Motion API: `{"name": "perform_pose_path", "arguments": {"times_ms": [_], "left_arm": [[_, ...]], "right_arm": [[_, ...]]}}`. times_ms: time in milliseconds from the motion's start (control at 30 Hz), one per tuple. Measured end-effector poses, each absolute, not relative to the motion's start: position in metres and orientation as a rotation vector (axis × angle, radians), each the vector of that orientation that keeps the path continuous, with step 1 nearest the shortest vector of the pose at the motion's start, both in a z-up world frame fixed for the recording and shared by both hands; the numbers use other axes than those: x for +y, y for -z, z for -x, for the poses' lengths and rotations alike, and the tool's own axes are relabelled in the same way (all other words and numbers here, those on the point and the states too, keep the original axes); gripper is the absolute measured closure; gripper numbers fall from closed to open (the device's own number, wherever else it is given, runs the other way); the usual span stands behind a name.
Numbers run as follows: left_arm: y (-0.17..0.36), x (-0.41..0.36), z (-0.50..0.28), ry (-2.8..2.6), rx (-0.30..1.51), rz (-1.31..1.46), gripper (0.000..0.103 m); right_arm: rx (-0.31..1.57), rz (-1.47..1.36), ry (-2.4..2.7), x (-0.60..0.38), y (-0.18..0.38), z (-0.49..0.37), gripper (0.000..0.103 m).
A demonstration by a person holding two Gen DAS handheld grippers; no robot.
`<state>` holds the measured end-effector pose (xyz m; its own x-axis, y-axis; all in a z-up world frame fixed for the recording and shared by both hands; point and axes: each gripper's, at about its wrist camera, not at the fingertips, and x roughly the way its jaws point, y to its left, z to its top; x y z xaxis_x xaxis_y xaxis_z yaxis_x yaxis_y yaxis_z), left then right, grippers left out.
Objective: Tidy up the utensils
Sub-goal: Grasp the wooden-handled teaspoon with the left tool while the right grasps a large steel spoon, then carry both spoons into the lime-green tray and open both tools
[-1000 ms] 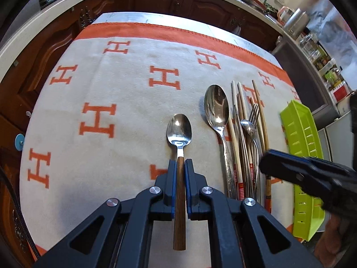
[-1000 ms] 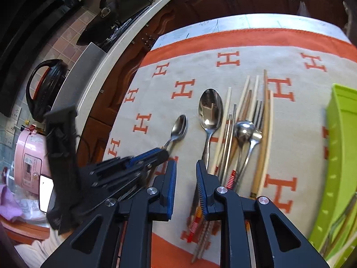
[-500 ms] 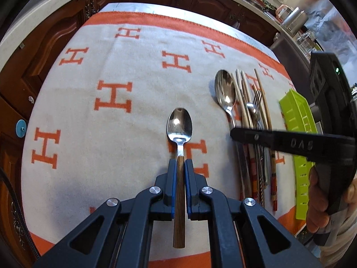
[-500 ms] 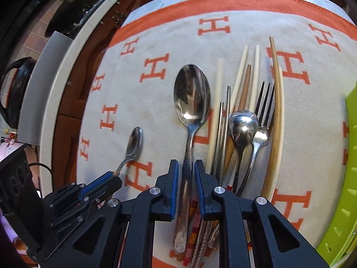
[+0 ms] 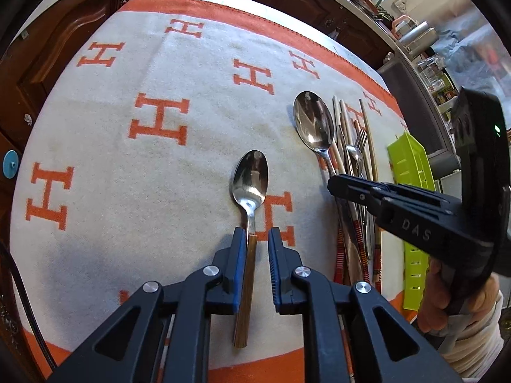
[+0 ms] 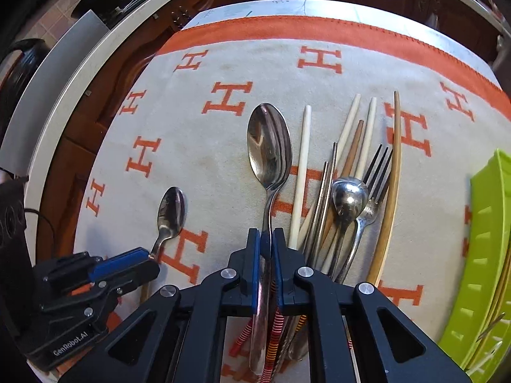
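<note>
Pinching large spoon (image 6: 270,146), right fingers (image 6: 255,265) closed.

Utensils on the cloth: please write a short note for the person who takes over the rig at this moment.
Left tool: open, jaws have just been opening. The small spoon lies on the cloth between them.
Right tool: shut on the big spoon at its handle, jaws have just been closing.
Done: small spoon laid apart from the pile.
Left: place the big spoon, then sort the pile's chopsticks, fork and spoon. The green tray is on the right.
</note>
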<state>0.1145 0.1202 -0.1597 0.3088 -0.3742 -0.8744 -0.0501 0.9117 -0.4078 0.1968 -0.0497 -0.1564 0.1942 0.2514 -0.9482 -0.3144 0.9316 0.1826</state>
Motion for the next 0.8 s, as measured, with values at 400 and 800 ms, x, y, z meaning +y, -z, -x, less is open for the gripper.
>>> {"name": "perform_pose_path", "arguments": {"times_ms": [400, 800], "left_arm": [[0.161, 0.104, -0.129, 0.205, 1.291, 0.268, 0.09], [0.157, 0.079, -0.132, 0.117, 1.322, 0.098, 0.099]], "right_arm": [[1.338, 0.036, -0.452, -0.047, 0.159, -0.196, 0.096], [1.338, 0.013, -0.453, -0.052, 0.164, -0.196, 0.093]]}}
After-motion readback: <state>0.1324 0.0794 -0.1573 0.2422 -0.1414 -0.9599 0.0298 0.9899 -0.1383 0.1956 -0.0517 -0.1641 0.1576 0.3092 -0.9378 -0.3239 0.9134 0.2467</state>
